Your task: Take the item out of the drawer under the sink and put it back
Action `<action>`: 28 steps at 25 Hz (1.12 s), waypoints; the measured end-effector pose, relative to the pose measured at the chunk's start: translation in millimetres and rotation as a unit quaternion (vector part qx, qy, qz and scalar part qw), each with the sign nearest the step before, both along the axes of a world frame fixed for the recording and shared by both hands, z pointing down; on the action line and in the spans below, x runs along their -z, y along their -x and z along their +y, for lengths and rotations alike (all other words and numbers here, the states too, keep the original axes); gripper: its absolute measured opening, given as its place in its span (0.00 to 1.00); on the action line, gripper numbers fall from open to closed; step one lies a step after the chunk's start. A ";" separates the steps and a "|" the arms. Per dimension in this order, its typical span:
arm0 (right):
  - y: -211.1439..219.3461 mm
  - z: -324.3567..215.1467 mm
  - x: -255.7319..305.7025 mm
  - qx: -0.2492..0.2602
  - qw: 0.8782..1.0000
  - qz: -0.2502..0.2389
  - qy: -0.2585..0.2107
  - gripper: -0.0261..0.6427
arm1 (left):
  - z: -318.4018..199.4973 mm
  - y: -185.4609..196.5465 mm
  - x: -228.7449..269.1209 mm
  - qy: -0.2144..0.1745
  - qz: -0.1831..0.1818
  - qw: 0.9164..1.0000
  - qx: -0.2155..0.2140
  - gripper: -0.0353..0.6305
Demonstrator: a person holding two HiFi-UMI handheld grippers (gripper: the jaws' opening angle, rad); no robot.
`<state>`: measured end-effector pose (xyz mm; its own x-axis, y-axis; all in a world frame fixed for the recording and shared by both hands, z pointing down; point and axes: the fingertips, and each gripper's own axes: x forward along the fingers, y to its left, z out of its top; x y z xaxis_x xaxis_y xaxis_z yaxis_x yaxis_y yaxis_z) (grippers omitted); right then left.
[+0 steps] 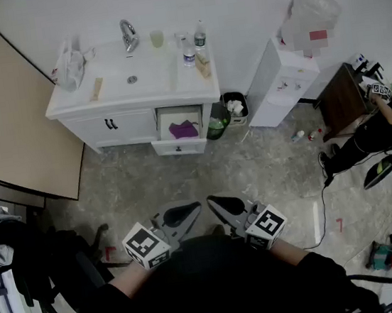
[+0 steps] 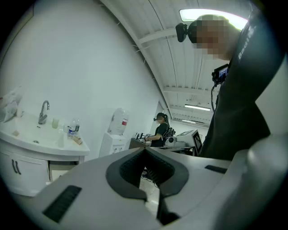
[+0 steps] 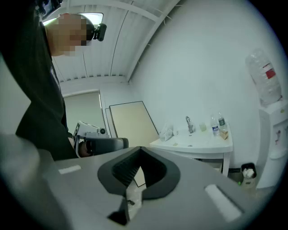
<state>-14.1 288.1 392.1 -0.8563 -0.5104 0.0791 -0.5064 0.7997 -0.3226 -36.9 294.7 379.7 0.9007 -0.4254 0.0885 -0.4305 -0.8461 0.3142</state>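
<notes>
The white sink cabinet [image 1: 68, 108] stands against the far wall. Its right-hand drawer [image 1: 180, 145] is pulled out, and a purple item [image 1: 184, 129] lies inside. Both grippers are held close to my body, far from the cabinet. My left gripper [image 1: 195, 206] is shut with nothing in it, and so is my right gripper [image 1: 210, 200]. In the left gripper view the jaws [image 2: 145, 151] meet at their tips, with the sink [image 2: 40, 134] off to the left. In the right gripper view the jaws [image 3: 140, 151] also meet, and the sink [image 3: 193, 143] is at the right.
A water dispenser [image 1: 279, 80] stands right of the cabinet, with a small bin [image 1: 235, 108] and a green bottle [image 1: 217, 124] between them. Bottles [image 1: 199, 36] and a plastic bag [image 1: 69, 65] sit on the counter. A person [image 1: 379, 132] crouches at far right. A large board [image 1: 4, 113] leans at left.
</notes>
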 end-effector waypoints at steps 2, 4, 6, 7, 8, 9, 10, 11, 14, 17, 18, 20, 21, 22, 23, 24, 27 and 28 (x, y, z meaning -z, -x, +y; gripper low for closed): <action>0.7 0.3 -0.5 0.002 1.000 0.000 -0.001 0.04 | -0.5 -0.1 2.3 0.000 -0.002 1.000 0.000 0.06; 1.8 0.4 -0.4 0.005 1.000 0.000 -0.001 0.04 | -0.8 0.2 2.7 -0.001 -0.002 1.000 0.002 0.06; 2.7 -0.3 -0.3 0.007 1.000 0.001 0.002 0.04 | -1.7 0.1 3.3 0.000 0.000 1.000 0.004 0.06; 2.9 -1.1 -0.2 0.009 1.000 0.002 0.003 0.04 | -2.6 0.0 4.1 -0.001 0.000 1.000 0.004 0.06; 2.9 -1.7 0.1 0.010 1.000 0.001 0.002 0.04 | -3.2 0.0 4.8 -0.002 0.000 1.000 0.005 0.06; 2.8 -2.0 0.4 0.011 1.000 0.001 0.002 0.04 | -3.2 0.0 5.0 -0.001 0.001 1.000 0.007 0.06; 2.4 -2.0 0.7 0.012 1.000 0.000 0.002 0.04 | -3.0 -0.2 5.3 -0.001 0.002 1.000 0.009 0.06; 1.8 -2.2 0.8 0.012 1.000 -0.001 0.002 0.04 | -2.9 -0.5 6.1 0.000 0.003 1.000 0.011 0.06; -1.2 -5.6 1.5 0.013 1.000 -0.005 0.006 0.04 | -4.4 -2.0 7.8 -0.001 0.003 1.000 0.016 0.06; -7.3 -8.1 1.6 0.013 1.000 -0.009 0.010 0.04 | -5.2 -6.4 6.5 -0.003 0.004 1.000 0.019 0.06; -9.3 -8.9 1.2 0.014 1.000 -0.009 0.010 0.04 | -5.9 -7.7 6.6 -0.002 0.005 1.000 0.021 0.06; -13.1 -11.0 0.3 0.015 1.000 -0.008 0.010 0.04 | -7.9 -9.5 7.0 -0.001 0.005 1.000 0.027 0.06; -15.3 -12.2 -0.1 0.016 1.000 -0.008 0.011 0.04 | -8.8 -10.7 6.9 -0.001 0.004 1.000 0.030 0.06; -18.0 -13.5 -0.4 0.016 1.000 -0.008 0.012 0.04 | -9.5 -12.6 6.4 0.000 0.004 0.999 0.032 0.06; -21.0 -14.8 -0.4 0.017 1.000 -0.009 0.012 0.04 | -10.0 -14.9 5.6 0.000 0.004 0.999 0.035 0.06; -23.9 -16.2 -0.1 0.018 1.000 -0.011 0.012 0.04 | -10.5 -17.5 4.9 0.000 0.004 0.999 0.037 0.06; -31.6 -18.7 -2.6 0.024 1.000 -0.015 0.014 0.04 | -12.8 -24.5 3.4 0.002 0.002 0.999 0.047 0.06; -34.6 -18.6 -5.0 0.027 0.999 -0.012 0.015 0.04 | -13.6 -26.6 3.5 0.003 0.001 0.999 0.052 0.06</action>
